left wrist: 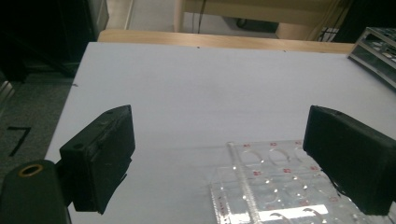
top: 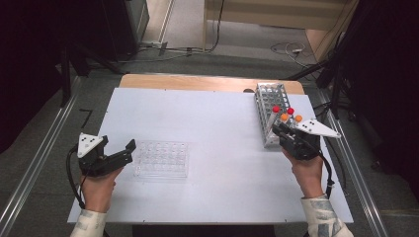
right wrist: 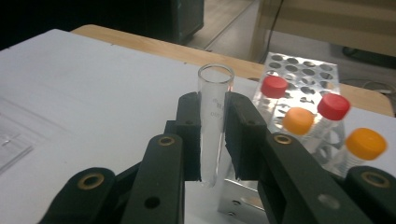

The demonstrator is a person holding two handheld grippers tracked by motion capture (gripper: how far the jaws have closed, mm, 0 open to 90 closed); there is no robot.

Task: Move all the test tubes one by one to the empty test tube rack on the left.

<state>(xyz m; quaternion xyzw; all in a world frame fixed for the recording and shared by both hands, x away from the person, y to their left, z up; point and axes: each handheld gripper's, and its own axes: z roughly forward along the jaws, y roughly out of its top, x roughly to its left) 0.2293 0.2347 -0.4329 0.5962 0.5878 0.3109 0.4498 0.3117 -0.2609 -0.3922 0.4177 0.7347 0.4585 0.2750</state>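
Note:
My right gripper [right wrist: 212,140] is shut on a clear, uncapped glass tube [right wrist: 214,116], held upright just in front of the metal tube rack [right wrist: 299,74]. Capped tubes stand in that rack: two red caps [right wrist: 274,86] and two orange caps [right wrist: 299,120]. In the high view the right gripper [top: 279,129] is at the rack's [top: 271,98] near end. My left gripper [top: 126,150] is open beside the left edge of a clear plastic rack [top: 162,159]. In the left gripper view the jaws stand wide apart over the clear rack's [left wrist: 280,182] corner, with nothing between them.
A white board [top: 197,113] covers the wooden table [top: 197,81]. Metal rails run along the floor on both sides [top: 39,158]. Cables lie on the floor beyond the table [top: 289,49].

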